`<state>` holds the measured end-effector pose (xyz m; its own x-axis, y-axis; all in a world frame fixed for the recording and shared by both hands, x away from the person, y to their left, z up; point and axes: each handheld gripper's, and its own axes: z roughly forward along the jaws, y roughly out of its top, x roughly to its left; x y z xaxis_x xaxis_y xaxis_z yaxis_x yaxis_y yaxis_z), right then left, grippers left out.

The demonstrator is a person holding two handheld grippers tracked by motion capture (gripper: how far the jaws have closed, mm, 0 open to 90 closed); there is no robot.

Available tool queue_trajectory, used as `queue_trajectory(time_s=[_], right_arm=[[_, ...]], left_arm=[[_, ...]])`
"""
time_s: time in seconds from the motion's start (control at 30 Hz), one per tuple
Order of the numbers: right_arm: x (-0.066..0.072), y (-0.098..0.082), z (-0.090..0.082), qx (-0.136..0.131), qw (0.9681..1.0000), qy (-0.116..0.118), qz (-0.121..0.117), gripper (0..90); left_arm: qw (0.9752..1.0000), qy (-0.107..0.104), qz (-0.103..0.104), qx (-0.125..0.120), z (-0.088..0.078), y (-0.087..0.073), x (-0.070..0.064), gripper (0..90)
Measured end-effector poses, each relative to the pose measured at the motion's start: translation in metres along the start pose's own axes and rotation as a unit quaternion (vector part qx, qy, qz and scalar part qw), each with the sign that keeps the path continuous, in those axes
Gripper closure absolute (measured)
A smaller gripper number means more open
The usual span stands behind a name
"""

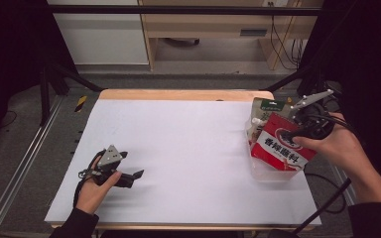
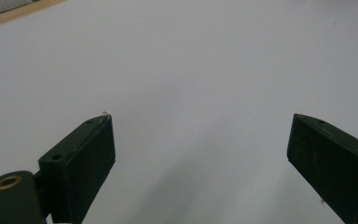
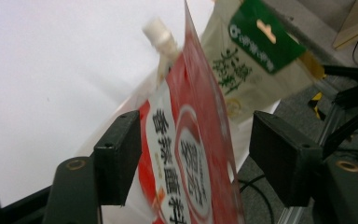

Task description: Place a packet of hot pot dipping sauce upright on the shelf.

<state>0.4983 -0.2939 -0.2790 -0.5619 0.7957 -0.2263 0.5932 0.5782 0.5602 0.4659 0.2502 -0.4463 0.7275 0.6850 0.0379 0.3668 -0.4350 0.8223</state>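
- Table (image 1: 188,144): I'm keeping my left gripper (image 1: 129,176) lying on it at left, jaws spread, nothing between.
- Clear bin (image 1: 270,173) is sitting at right edge.
- Red pouch (image 1: 280,146) is standing in bin; my right gripper (image 3: 191,154) is straddling it, jaws apart, not pinching.
- Green pouch (image 1: 265,111) is leaning behind.

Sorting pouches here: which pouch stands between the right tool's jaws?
The red pouch with the white spout, not the beige, green-topped pouch behind it.

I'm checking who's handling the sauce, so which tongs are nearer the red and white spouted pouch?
Right. The right tongs straddle the red and white spouted pouch, jaws open. The left tongs rest far across the white table.
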Motion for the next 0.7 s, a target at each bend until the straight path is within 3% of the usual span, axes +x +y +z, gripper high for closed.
queue_trajectory(time_s=[0.17,0.7], right_arm=[[0.010,0.025,0.009,-0.002,1.0000,-0.007,-0.001,26.6],[0.021,0.062,0.023,-0.021,0.9993,-0.022,0.019,21.6]], left_arm=[[1.0000,0.000,0.000,-0.002,-0.001,0.000,0.000,7.7],[1.0000,0.000,-0.001,-0.002,-0.001,0.000,0.001,7.7]])
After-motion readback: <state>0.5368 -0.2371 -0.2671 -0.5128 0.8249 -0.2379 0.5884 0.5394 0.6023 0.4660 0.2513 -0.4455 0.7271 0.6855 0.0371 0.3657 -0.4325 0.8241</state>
